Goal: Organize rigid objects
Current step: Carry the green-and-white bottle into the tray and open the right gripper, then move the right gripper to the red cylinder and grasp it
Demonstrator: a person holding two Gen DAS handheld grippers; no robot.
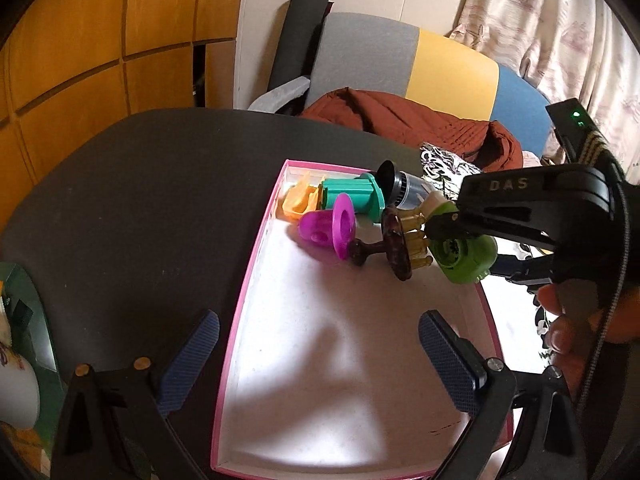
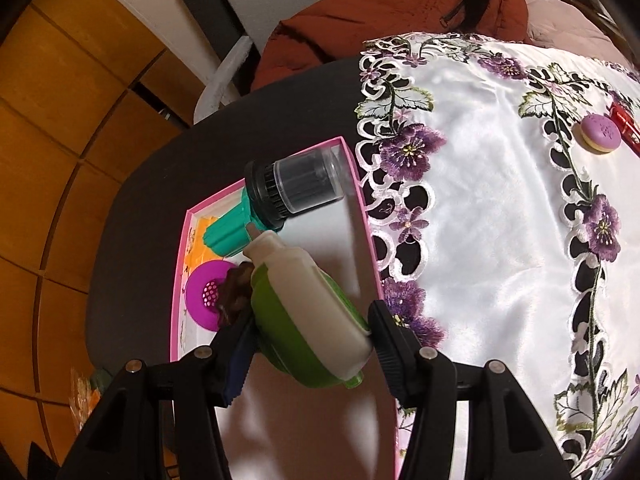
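Note:
A pink-rimmed white tray (image 1: 256, 248) lies on the dark table (image 1: 132, 200). At its far end lie an orange piece (image 1: 298, 202), a teal piece (image 1: 352, 198), a magenta funnel (image 1: 330, 232), a dark brown piece (image 1: 394, 246) and a black-capped clear jar (image 1: 404, 190). My right gripper (image 2: 310, 340) is shut on a green and white brush-like tool (image 2: 316, 312) and holds it over the tray's far right part, next to those pieces; it also shows in the left wrist view (image 1: 464, 256). My left gripper (image 1: 318, 360) is open and empty above the tray's near end.
A white embroidered cloth (image 2: 500, 200) covers the table right of the tray; a purple round object (image 2: 600, 134) and a red item (image 2: 626, 120) lie on it. A chair with a rust jacket (image 1: 400, 116) stands behind the table. A white cup (image 1: 16, 392) is at near left.

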